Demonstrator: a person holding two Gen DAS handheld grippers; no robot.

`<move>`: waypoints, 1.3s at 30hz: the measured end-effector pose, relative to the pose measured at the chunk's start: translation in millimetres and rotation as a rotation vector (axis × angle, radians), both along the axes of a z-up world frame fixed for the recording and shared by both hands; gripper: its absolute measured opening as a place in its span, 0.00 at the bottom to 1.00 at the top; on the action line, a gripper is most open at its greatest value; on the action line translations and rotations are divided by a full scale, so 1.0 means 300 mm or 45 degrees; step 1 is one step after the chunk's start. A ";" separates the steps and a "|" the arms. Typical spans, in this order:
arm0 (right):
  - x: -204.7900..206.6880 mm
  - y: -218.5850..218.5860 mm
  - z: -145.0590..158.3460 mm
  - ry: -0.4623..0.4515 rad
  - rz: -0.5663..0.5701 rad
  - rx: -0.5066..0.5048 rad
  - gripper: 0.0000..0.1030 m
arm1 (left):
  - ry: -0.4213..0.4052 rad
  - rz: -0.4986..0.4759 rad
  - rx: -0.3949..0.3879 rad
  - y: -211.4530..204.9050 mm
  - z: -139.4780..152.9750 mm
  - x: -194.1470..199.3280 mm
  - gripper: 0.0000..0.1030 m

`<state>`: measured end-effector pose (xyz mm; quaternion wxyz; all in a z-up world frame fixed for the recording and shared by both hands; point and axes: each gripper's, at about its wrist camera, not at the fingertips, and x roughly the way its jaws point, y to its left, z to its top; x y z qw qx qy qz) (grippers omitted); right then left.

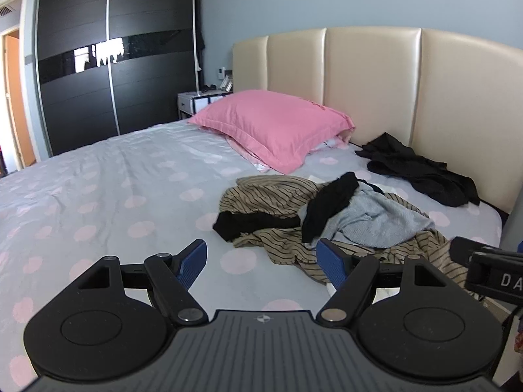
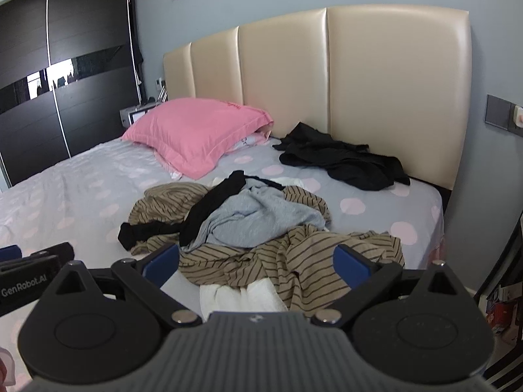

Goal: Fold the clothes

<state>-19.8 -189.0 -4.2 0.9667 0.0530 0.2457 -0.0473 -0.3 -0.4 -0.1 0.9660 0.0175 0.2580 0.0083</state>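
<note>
Both grippers are spread wide and hold nothing. The right gripper [image 2: 258, 263] hangs at the near edge of the crumpled clothes pile [image 2: 248, 228], striped cloth lying between its fingers; the left gripper [image 1: 261, 259] sits left of the pile, which stretches from near right toward the far pink pillow [image 1: 274, 127]. So the right is nearer (my judgement). Only the right view shows a white garment [image 2: 242, 297] under the stripes
</note>
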 end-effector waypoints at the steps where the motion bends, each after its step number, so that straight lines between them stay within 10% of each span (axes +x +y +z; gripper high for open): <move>1: -0.003 0.000 0.001 0.000 -0.004 0.020 0.98 | 0.005 0.000 -0.007 -0.002 0.000 -0.001 0.71; 39: -0.011 -0.021 -0.008 0.038 0.030 0.078 0.98 | 0.056 0.011 -0.042 -0.068 -0.009 0.004 0.71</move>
